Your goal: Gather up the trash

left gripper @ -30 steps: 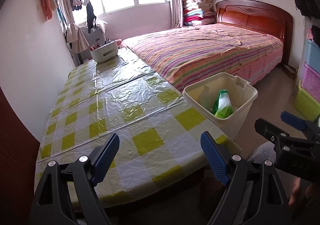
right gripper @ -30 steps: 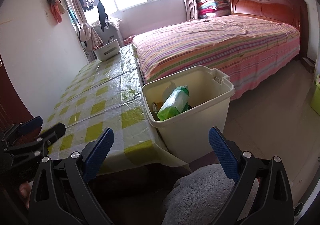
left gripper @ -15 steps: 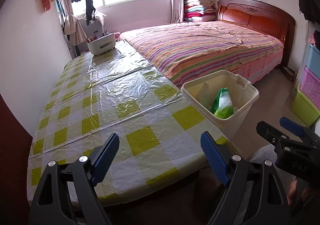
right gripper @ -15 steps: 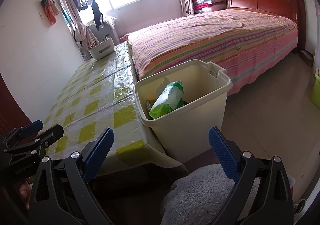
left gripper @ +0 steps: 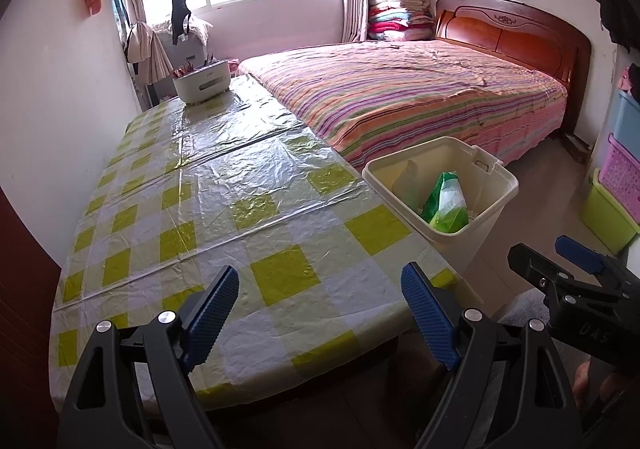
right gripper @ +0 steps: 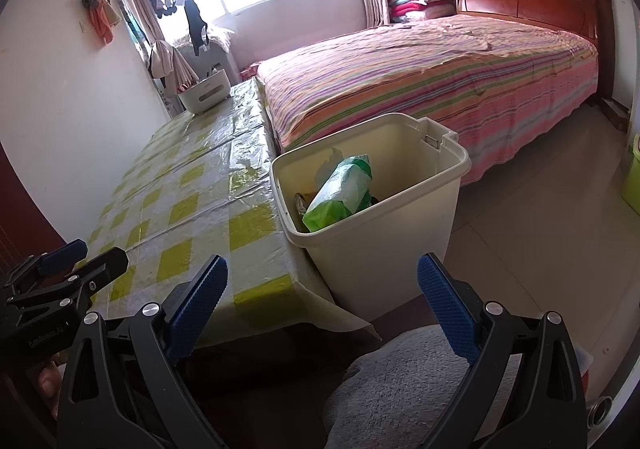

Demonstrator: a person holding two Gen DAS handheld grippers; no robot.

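A cream plastic bin (left gripper: 498,185) (right gripper: 376,249) stands on the floor against the right edge of the table (left gripper: 224,209) (right gripper: 188,189). Inside it lie a green and white packet (left gripper: 446,207) (right gripper: 340,191) and other scraps. My left gripper (left gripper: 320,305) hovers open over the table's near edge with nothing between its blue pads. My right gripper (right gripper: 320,301) is open too, just in front of the bin and empty. Each gripper shows at the edge of the other's view: the right gripper (left gripper: 580,281) and the left gripper (right gripper: 68,269).
The table wears a yellow and white checked plastic cloth. A white basket (left gripper: 202,83) (right gripper: 205,91) sits at its far end. A striped bed (left gripper: 400,101) (right gripper: 432,77) runs along the right. Coloured storage boxes (left gripper: 616,185) stand at the far right. A grey fuzzy cloth (right gripper: 400,381) lies below my right gripper.
Both views have shifted slightly, so the bin and table sit a little differently in frame. Both grippers stay open and empty, and nothing on the table or in the bin has moved.
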